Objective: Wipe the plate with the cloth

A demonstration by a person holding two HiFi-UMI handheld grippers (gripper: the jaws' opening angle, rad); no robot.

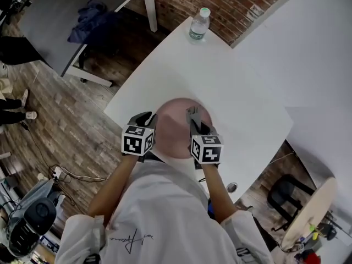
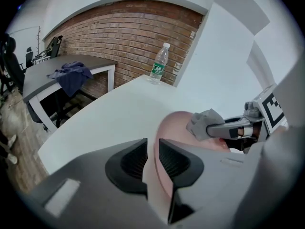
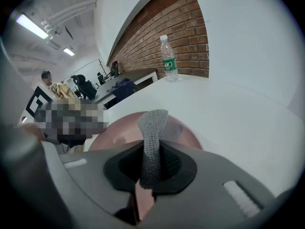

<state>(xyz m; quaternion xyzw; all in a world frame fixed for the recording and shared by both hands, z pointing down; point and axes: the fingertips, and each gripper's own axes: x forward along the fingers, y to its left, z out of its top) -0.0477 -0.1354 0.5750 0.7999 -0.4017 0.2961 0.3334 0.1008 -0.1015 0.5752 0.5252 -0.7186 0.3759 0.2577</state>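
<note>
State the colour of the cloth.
Grey cloth, with a knitted texture; clearest in the right gripper view.

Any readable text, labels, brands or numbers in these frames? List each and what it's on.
Nothing can be read clearly.
Water bottle, green label: print too small to read.
White shirt, chest print: a script scrawl, illegible.
Marker cubes: black-and-white square patterns only, no letters or numbers.
</note>
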